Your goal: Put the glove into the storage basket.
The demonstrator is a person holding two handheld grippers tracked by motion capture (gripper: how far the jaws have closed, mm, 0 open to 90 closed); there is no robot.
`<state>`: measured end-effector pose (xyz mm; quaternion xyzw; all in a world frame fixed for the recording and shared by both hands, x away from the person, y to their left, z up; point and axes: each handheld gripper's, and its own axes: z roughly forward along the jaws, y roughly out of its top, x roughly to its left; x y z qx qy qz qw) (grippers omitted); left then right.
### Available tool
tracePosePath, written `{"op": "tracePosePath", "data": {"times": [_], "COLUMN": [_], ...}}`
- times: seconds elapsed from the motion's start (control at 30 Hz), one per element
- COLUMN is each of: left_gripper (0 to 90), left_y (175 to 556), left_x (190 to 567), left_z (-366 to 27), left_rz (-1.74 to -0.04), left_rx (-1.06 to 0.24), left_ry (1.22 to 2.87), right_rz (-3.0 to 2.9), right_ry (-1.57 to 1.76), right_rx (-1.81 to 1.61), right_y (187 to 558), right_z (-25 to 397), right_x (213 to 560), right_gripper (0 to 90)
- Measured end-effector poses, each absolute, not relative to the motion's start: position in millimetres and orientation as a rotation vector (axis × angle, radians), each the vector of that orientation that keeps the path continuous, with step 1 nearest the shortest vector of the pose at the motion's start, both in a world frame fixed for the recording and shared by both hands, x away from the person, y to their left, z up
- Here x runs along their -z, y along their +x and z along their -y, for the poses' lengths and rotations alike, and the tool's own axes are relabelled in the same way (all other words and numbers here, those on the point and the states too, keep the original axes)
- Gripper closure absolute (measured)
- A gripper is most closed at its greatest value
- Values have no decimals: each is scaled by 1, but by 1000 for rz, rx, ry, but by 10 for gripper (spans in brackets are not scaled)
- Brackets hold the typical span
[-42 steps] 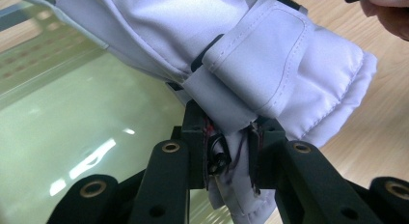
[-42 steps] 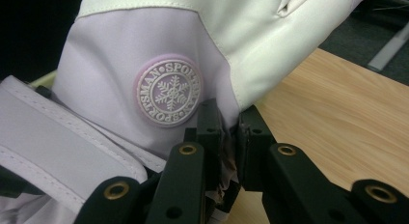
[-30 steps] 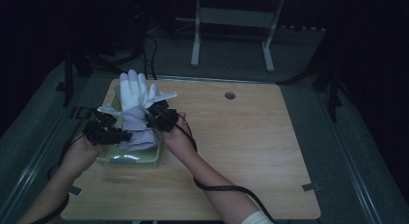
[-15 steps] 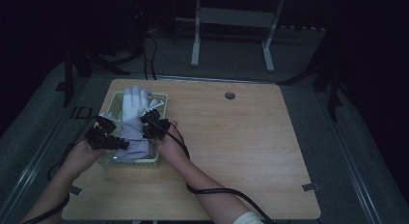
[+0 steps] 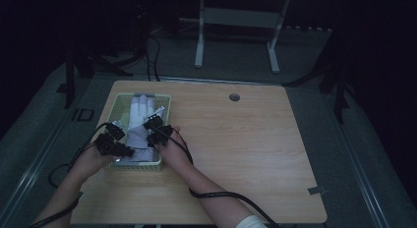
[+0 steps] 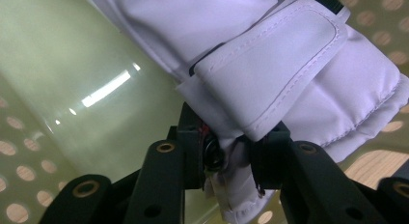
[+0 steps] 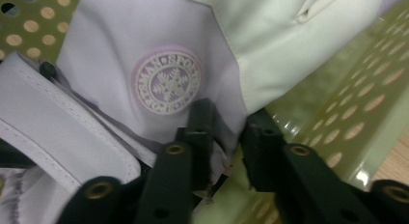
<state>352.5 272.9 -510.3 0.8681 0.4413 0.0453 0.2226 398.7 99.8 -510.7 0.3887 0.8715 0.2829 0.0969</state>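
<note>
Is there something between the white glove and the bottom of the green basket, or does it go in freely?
Nothing visible blocks it. The white glove already lies inside the green basket, and the left gripper and right gripper each pinch its cuff edge.

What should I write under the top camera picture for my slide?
Two grippers, left and right, lay a white glove in a green basket.

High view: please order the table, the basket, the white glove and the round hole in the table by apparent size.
1. table
2. basket
3. white glove, partly covered by the grippers
4. round hole
</note>
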Motion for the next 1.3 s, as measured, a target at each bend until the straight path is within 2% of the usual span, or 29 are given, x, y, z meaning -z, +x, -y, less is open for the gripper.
{"op": "tracePosePath", "data": {"times": [0.1,0.2,0.27,0.3,0.33,0.47,0.57,0.67,0.8,1.3], "left_gripper": [640,590,506,425,380,152,99,14,0,1], "left_y": [352,351,349,348,348,342,336,331,324,312], "left_x": [511,511,509,507,505,493,484,476,469,468], "left_z": [-275,-278,-279,-280,-282,-283,-278,-270,-255,-198], "left_rz": [-1231,-1242,-1240,-1242,-1246,-1233,-1210,-1186,-1154,-1050], "left_rx": [-145,-147,-180,-188,-181,-235,-317,-352,-374,-314], "left_ry": [2377,2349,2325,2298,2266,2178,2107,2066,2028,1997], "right_rz": [-2583,-2579,-2566,-2555,-2550,-2556,-2600,-2593,-2558,-2573], "right_ry": [1129,1121,1107,1090,1072,1083,1023,996,928,883], "right_rx": [-853,-869,-888,-908,-937,-994,-1061,-1115,-1134,-1137], "right_y": [399,399,398,398,398,399,398,397,397,399], "right_z": [-101,-100,-99,-98,-96,-90,-83,-74,-63,-12], "right_x": [507,501,497,494,491,475,463,454,449,460], "right_gripper": [628,588,535,512,488,298,214,192,142,142]}}
